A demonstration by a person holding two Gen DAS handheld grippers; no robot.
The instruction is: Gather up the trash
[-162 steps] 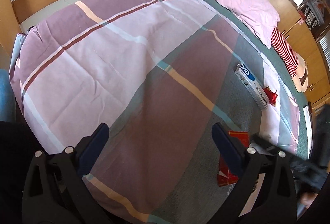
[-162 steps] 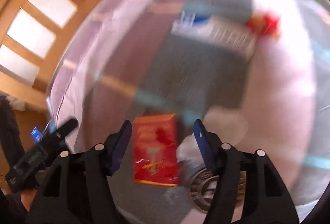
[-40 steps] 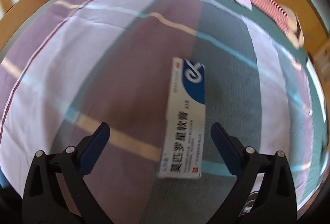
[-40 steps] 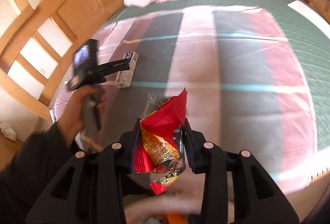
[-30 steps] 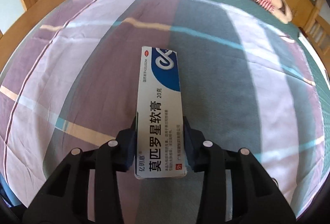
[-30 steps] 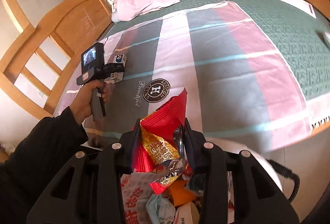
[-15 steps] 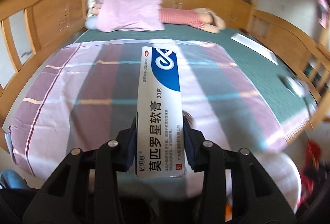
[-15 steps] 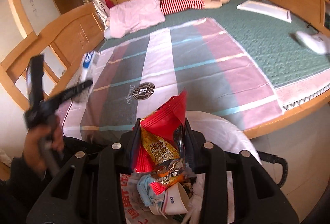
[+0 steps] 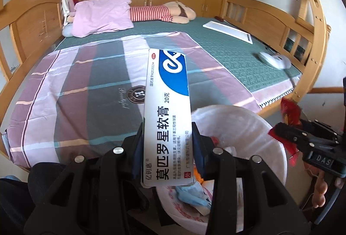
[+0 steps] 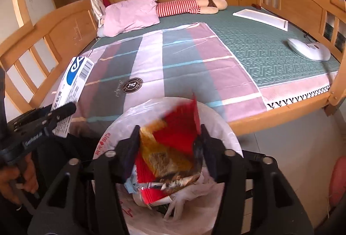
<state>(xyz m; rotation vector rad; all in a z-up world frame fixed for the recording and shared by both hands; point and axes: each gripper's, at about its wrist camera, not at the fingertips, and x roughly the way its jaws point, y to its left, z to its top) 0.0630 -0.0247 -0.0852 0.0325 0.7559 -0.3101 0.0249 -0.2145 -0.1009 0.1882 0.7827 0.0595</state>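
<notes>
In the left wrist view, the left gripper [image 9: 167, 146] is clamped on the long white-and-blue cardboard medicine box [image 9: 167, 109], which stands up between its pads, raised above the near edge of the round waste bin lined with a white plastic bag [image 9: 279, 148]. The bin already holds crumpled wrappers. Beyond it, the striped pink-and-grey bedsheet [image 9: 86, 88] looks free of litter, so collecting seems nearly finished; the box has yet to go in.

In the right wrist view, the right gripper [image 10: 167, 148] hangs right over the bin [image 10: 232, 137]. Its jaws have just been opening, and the red-and-gold crinkly snack wrapper [image 10: 173, 148] is blurred between them, apparently dropping loose rather than pinched. The left gripper [image 10: 54, 116] holds the box [image 10: 71, 83] just left of the bin.
</notes>
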